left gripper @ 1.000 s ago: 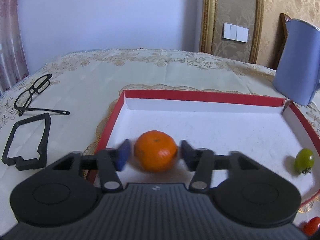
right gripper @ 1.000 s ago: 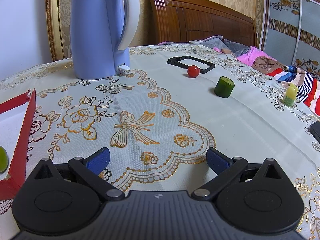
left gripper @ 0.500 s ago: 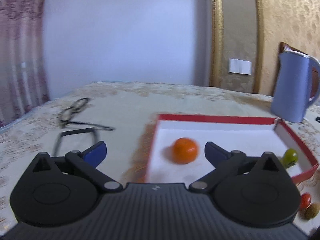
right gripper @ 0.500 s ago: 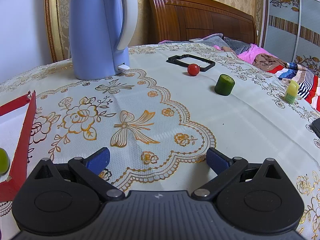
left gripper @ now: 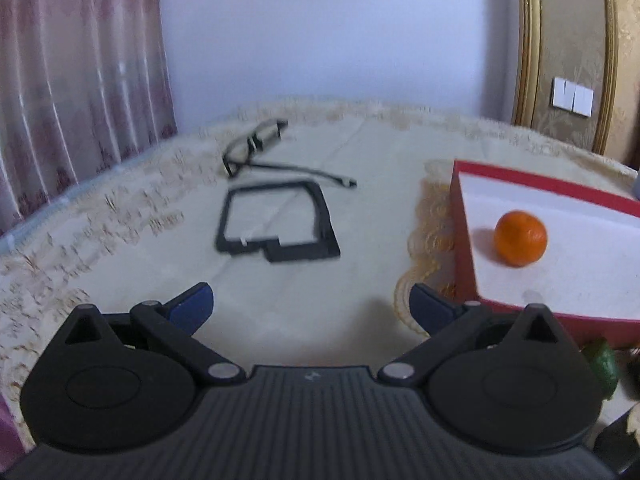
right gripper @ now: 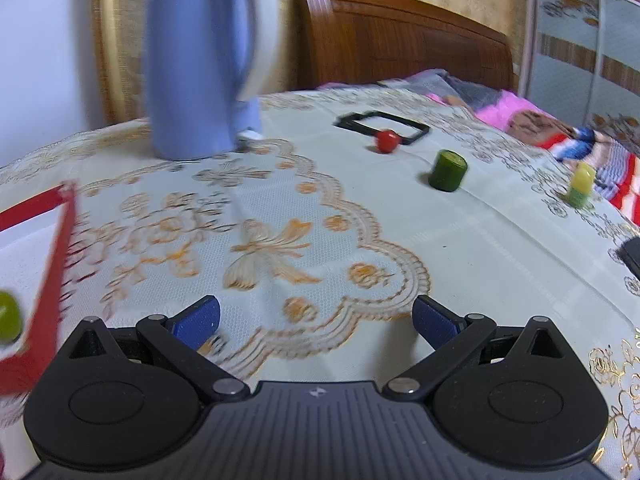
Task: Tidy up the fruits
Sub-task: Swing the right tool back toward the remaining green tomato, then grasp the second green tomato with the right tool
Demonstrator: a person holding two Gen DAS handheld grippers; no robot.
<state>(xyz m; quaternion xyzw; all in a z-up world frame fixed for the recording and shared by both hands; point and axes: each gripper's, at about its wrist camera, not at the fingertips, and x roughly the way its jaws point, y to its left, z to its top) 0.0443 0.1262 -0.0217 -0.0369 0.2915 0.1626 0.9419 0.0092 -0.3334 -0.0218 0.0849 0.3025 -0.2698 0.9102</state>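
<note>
Orange (left gripper: 520,238) released, seemingly in tray (left gripper: 560,188).

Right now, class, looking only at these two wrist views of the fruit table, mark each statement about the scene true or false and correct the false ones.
1. The orange lies inside the red-walled tray. True.
2. The left gripper holds the orange between its jaws. False: its jaws stand apart and empty, with the orange off to the right in the tray.
3. A pair of glasses lies beyond the black frame on the tablecloth. True.
4. The red tomato sits in the tray. False: it rests on the cloth by another black frame.
5. The right gripper is shut on the green cylinder. False: it is open, and the cylinder stands far ahead.
</note>
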